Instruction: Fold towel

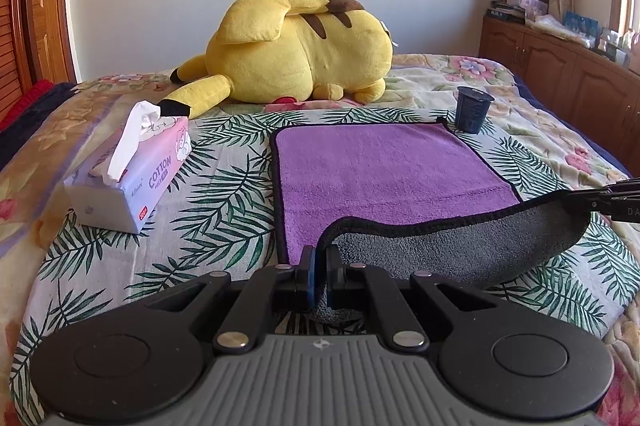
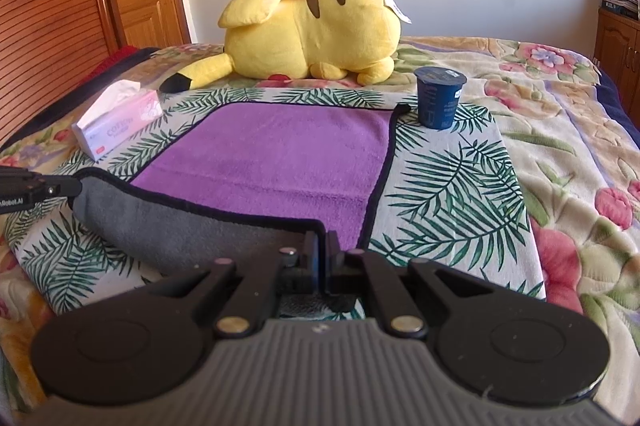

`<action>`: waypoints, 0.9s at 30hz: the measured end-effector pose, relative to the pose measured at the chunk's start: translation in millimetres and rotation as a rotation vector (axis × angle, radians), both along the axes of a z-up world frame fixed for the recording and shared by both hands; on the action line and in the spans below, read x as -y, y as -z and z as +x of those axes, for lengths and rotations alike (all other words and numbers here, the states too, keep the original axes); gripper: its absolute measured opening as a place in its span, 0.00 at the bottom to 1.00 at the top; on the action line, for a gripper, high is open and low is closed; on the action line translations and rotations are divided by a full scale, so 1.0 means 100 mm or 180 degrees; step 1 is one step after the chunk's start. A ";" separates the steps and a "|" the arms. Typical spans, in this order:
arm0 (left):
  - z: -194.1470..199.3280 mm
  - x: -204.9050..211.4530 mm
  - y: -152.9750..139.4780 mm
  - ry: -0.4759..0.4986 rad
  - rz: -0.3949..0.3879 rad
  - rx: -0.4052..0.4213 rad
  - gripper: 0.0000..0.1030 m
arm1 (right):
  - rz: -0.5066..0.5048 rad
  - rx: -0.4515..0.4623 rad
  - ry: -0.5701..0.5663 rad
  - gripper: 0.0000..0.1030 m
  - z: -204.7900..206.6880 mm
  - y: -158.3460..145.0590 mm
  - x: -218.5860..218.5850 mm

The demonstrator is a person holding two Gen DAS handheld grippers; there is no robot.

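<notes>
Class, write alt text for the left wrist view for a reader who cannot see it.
The left gripper is shut on the near edge of a purple towel, showing its grey underside; the right gripper grips the same edge. Behind lie a tissue pack, dark cup and Pikachu plush.

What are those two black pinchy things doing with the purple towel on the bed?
A person is folding the towel with a gripper in each hand. The left gripper is pinched shut on one near corner, and the right gripper is shut on the other. The near edge is lifted and turned up, so the grey underside shows, while the far part lies flat on the leaf-patterned sheet. A tissue pack, a dark cup and a yellow plush toy sit nearby.
</notes>
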State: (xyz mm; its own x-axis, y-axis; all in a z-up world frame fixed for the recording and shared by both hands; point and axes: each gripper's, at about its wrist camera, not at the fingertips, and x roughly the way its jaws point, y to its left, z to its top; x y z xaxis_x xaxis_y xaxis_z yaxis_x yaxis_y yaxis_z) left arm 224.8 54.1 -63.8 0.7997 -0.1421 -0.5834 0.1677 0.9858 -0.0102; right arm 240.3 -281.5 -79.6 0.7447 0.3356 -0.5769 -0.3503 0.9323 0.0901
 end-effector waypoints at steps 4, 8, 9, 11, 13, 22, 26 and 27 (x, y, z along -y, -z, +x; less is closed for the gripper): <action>0.03 0.00 0.00 0.0007 0.0021 0.0018 0.00 | -0.0003 0.0007 0.0000 0.04 0.03 0.01 0.00; 0.06 0.00 0.00 0.0009 0.0045 0.0036 0.00 | -0.0009 0.0039 -0.0012 0.03 0.06 0.00 0.01; 0.07 0.00 0.00 0.0006 0.0054 0.0043 0.00 | -0.0013 0.0046 -0.0018 0.03 0.07 0.00 0.00; 0.09 0.00 -0.01 0.0001 0.0062 0.0051 0.00 | -0.0026 0.0063 -0.0028 0.03 0.09 0.00 0.00; 0.09 -0.01 -0.03 -0.0005 0.0042 0.0065 0.00 | -0.0035 0.0075 -0.0030 0.03 0.10 -0.01 0.00; 0.03 0.02 -0.22 0.0030 0.0020 0.0217 0.00 | -0.0014 0.0229 -0.0043 0.03 0.05 -0.15 -0.02; 0.05 0.03 -0.24 0.0040 0.0072 0.0221 0.00 | -0.0078 0.0275 -0.0068 0.03 0.08 -0.20 -0.06; 0.06 0.03 -0.24 0.0042 0.0088 0.0225 0.00 | -0.0101 0.0283 -0.0087 0.03 0.09 -0.21 -0.07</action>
